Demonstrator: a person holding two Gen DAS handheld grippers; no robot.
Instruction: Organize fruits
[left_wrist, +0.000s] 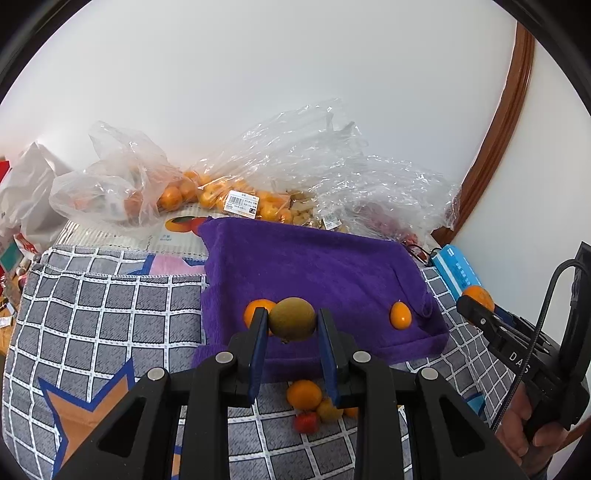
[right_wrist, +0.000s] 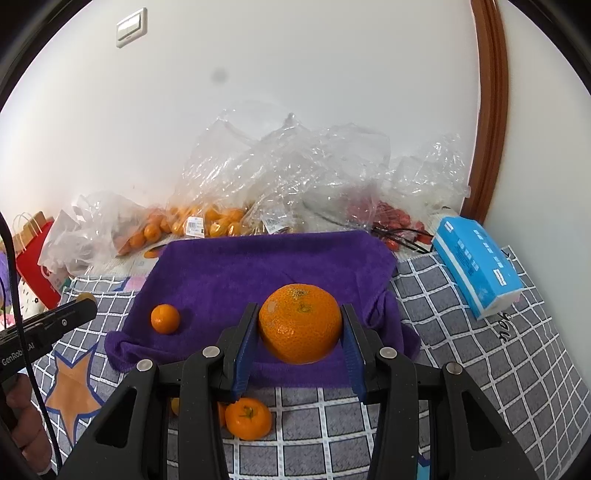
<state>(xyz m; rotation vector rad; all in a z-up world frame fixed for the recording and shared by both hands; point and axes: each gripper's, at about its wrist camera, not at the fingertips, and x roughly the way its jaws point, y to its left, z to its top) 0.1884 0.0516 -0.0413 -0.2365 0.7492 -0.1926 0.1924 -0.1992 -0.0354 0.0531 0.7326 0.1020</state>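
Fruit is in both my grippers now. My left gripper (left_wrist: 292, 325) is closed on a small brownish-green kiwi (left_wrist: 292, 318), the two blue pads pressing on its left and right sides. My right gripper (right_wrist: 300, 332) is closed on a big orange (right_wrist: 300, 323), with the jaws standing wider because this fruit is much broader. Both fruits hang above the near edge of the purple towel (left_wrist: 314, 266), which lies on the grey checked cloth (left_wrist: 110, 306).

On the towel itself I see a small mandarin (right_wrist: 165, 318) at the left and a kumquat (left_wrist: 400, 315) at the right. More small fruits (left_wrist: 304, 395) lie on the checked cloth near me, below the grippers. At the far side are plastic bags (right_wrist: 280, 173) with more fruit, and a blue tissue pack (right_wrist: 476, 266) at the right.

I judge that the kiwi is light and a little soft, so too much pressure can bruise it; holding it across the middle is best. The orange seems heavier and firm, but round and with a shiny peel, so it may slip or roll out if I hold it off centre. The pads should stay on its widest part. When set on the towel, both can roll away.
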